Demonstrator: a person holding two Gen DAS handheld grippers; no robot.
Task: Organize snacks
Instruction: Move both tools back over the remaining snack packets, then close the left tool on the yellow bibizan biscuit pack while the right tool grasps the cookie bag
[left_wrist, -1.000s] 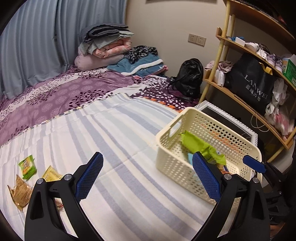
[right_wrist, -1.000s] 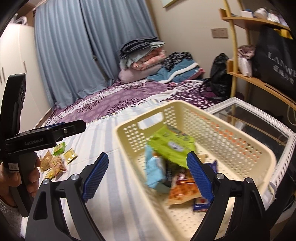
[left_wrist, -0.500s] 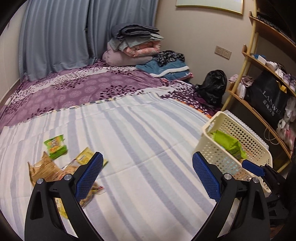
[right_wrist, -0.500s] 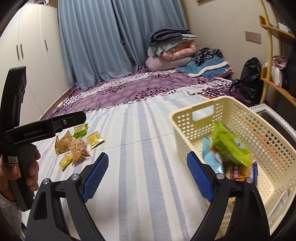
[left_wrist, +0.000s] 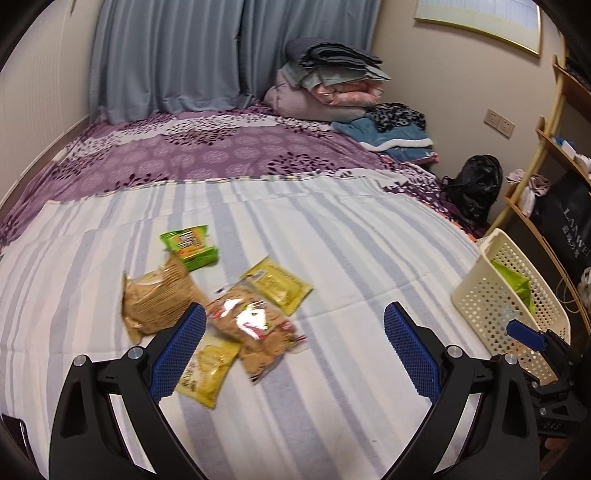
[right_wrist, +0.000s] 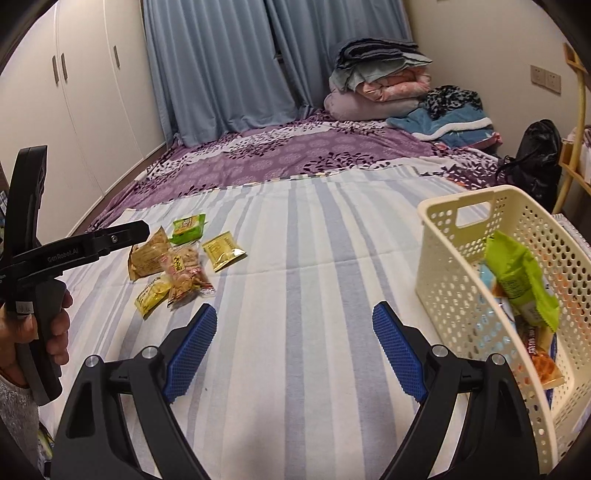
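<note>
Several snack packets lie on the striped bedsheet: a green one (left_wrist: 190, 245), a tan bag (left_wrist: 155, 299), a clear cracker pack (left_wrist: 255, 325) and two yellow sachets (left_wrist: 277, 284) (left_wrist: 205, 369). My left gripper (left_wrist: 293, 350) hangs open just in front of this pile, nothing between its blue pads. The cream plastic basket (right_wrist: 458, 258) at the right holds a green packet (right_wrist: 517, 277) and other snacks. My right gripper (right_wrist: 293, 350) is open over bare sheet between pile and basket. The same pile (right_wrist: 181, 266) shows at the left in the right wrist view, beside the left gripper's body held by a hand (right_wrist: 55, 325).
Purple floral bedding (left_wrist: 221, 151) and folded blankets (left_wrist: 332, 85) lie at the far end. A black backpack (left_wrist: 476, 188) and wooden shelves (left_wrist: 546, 177) stand at the right. White wardrobe doors (right_wrist: 74, 110) and blue curtains (right_wrist: 221, 66) line the back.
Both views have swung left, away from the basket. The snack pile has come from the left edge to just ahead of my left gripper. Both grippers stayed open.
</note>
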